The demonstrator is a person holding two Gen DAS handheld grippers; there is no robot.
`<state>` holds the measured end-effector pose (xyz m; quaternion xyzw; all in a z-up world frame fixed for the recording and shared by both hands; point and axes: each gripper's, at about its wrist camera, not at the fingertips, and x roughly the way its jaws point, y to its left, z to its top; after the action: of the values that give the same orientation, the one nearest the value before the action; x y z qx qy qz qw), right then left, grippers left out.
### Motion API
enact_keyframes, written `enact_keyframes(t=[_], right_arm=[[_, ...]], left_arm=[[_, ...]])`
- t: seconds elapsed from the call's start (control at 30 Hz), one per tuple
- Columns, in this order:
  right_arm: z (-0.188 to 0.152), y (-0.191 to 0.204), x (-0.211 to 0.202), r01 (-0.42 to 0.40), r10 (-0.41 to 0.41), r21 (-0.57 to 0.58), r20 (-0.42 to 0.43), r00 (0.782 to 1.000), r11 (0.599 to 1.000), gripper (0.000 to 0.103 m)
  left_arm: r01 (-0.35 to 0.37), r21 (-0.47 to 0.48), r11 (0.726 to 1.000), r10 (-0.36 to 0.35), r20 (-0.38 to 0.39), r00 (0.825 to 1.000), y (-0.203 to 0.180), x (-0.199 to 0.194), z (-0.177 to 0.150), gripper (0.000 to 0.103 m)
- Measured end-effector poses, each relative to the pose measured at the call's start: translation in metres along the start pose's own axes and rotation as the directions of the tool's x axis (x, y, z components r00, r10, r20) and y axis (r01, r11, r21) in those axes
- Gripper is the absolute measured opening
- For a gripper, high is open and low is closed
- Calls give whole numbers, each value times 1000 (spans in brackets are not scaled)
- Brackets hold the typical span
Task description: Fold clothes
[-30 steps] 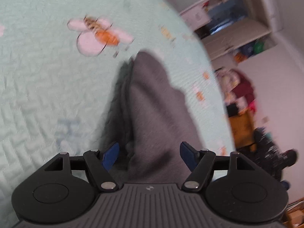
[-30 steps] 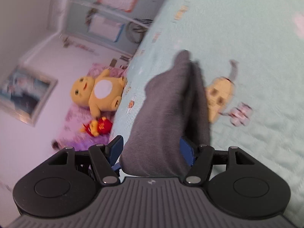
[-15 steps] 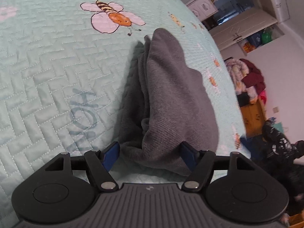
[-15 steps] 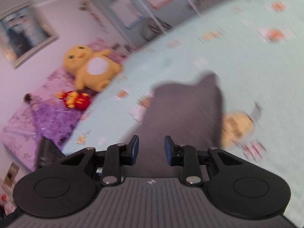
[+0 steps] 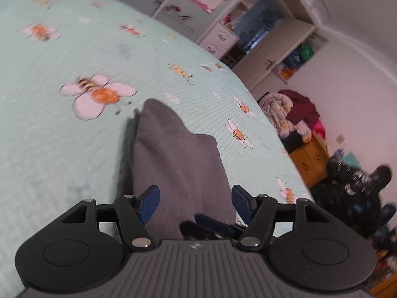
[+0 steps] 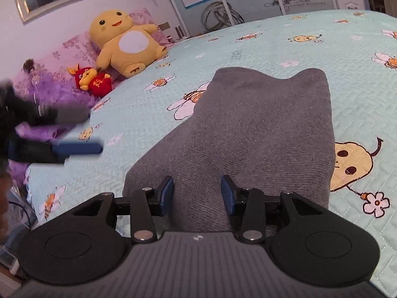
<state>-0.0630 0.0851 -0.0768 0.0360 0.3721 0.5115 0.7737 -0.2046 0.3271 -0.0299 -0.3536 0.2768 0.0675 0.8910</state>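
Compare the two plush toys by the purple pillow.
The yellow plush toy is far bigger than the red plush toy. The yellow one has a white belly patch; the red one has a yellow face. Both sit at the edge of the quilt, against the purple pillow.

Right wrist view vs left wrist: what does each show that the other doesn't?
Right wrist only: a yellow plush toy, a small red plush toy and purple floral pillows at the bed's head.
Left wrist only: open white shelves and a pile of mixed clothes on an orange cabinet.
Both: the folded grey knit garment on the mint bee-print quilt, with each view's own tool open.
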Motion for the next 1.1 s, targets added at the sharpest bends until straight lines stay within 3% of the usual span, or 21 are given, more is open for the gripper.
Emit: enact_keyframes(t=[0.07,0.13,0.17,0.2,0.27,0.43,0.57,0.73,0.8,0.87,0.97,1.1], right_arm=[[-1,-2,0,-2,2,37,2,1000,999,43],[2,-8,-15,-8,5,103,30,1000,995,43],[3,-9,-20,6,-11,103,46,999,995,43],[4,-10,-27,21,-27,96,58,998,995,44],[8,-14,-36,31,-39,95,74,996,995,44],[51,1,-23,-17,13,43,92,996,999,44],[93,18,29,-57,56,13,66,996,998,45],[129,11,122,-41,47,73,-83,995,996,44],[126,-1,161,56,-43,58,-214,976,997,39],[113,-25,183,95,-52,138,-287,957,986,28],[117,-42,163,33,36,303,-220,975,952,29],[135,-50,139,-91,131,385,-78,988,918,36]], left_arm=[[-33,-79,996,29,-51,998,18,28,-11,63],[-53,-110,992,49,-40,998,36,41,-28,63],[-74,-110,991,72,-24,997,43,45,-37,73],[-88,-141,986,85,-24,996,52,49,-45,92],[-43,-238,970,45,6,999,71,49,-59,93],[-49,-180,982,55,30,998,60,50,-60,94],[-11,-190,982,20,45,999,70,50,-63,95],[-4,-167,986,15,64,998,70,48,-67,95],[-3,-164,986,14,64,998,71,47,-66,94],[-5,-173,985,15,55,998,70,39,-61,89],[-42,-86,995,51,106,993,51,18,-53,78],[8,43,999,-16,189,982,23,6,-44,78]])
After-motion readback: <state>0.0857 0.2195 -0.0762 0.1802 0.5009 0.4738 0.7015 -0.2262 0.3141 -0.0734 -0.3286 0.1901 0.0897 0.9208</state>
